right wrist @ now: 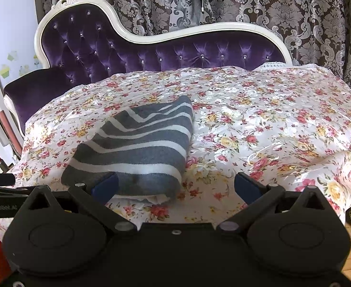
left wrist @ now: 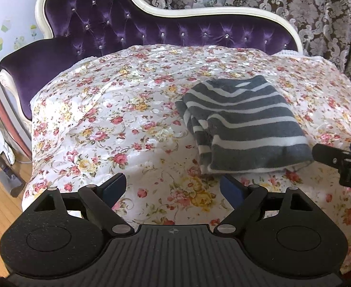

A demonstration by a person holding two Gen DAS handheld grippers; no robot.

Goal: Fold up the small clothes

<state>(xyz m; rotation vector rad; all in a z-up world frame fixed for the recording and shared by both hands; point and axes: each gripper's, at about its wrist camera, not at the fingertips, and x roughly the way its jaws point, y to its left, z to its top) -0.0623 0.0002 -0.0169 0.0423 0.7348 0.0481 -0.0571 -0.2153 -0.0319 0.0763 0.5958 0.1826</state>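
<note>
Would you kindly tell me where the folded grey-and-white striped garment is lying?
The folded grey-and-white striped garment lies on the floral bedspread, right of centre in the left wrist view, ahead of both open tools.

Both views are bright and evenly exposed under soft daylight. The glossy floral cover carries white glare patches, strongest at its right side. Soft shadow lies beneath the folded striped garment. Fisheye distortion bends the curtain and frame edges. Focus is sharp; no motion blur.
</note>
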